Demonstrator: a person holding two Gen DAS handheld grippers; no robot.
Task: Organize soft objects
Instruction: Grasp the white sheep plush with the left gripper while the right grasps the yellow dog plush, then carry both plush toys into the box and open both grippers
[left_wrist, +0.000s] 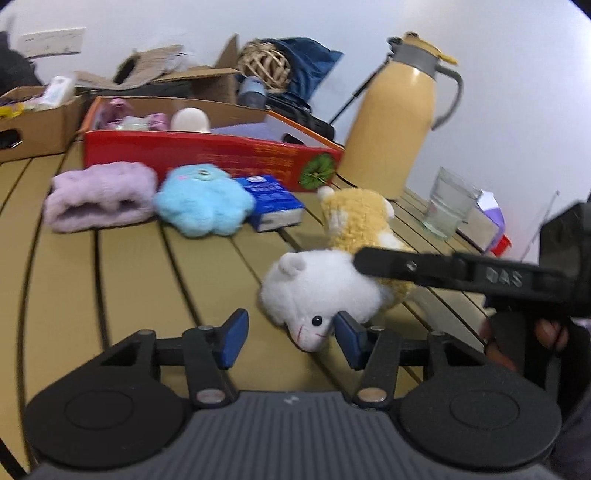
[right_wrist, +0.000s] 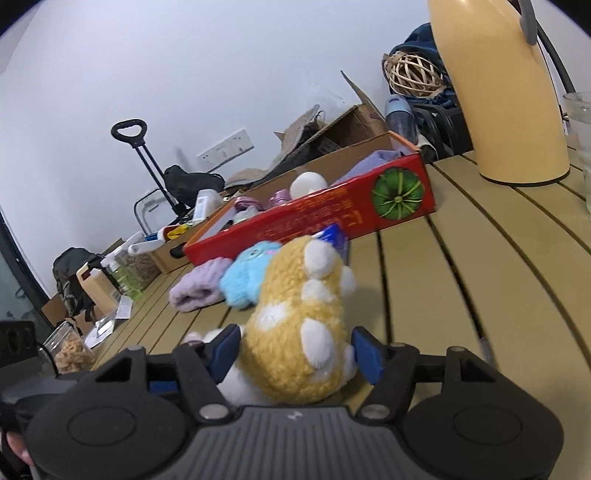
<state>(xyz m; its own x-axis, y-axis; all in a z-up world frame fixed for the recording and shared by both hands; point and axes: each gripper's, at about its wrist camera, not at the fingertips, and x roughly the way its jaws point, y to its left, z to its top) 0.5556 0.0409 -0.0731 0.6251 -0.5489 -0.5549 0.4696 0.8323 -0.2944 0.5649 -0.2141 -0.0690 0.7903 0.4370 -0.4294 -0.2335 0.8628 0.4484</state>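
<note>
A plush toy with a white head and a yellow, white-spotted body lies on the slatted table. My left gripper is open; the toy's snout sits between its blue pads, against the right one and apart from the left. My right gripper is shut on the toy's yellow body, with a pad on each side. In the left wrist view one of the right gripper's fingers lies across the toy behind its head. A blue plush and a lilac fluffy cloth lie in front of a red box.
The red box holds a few soft items. Beside the blue plush lies a blue tissue pack. A tall yellow thermos, a glass and a small carton stand at the right. Cardboard boxes crowd the back.
</note>
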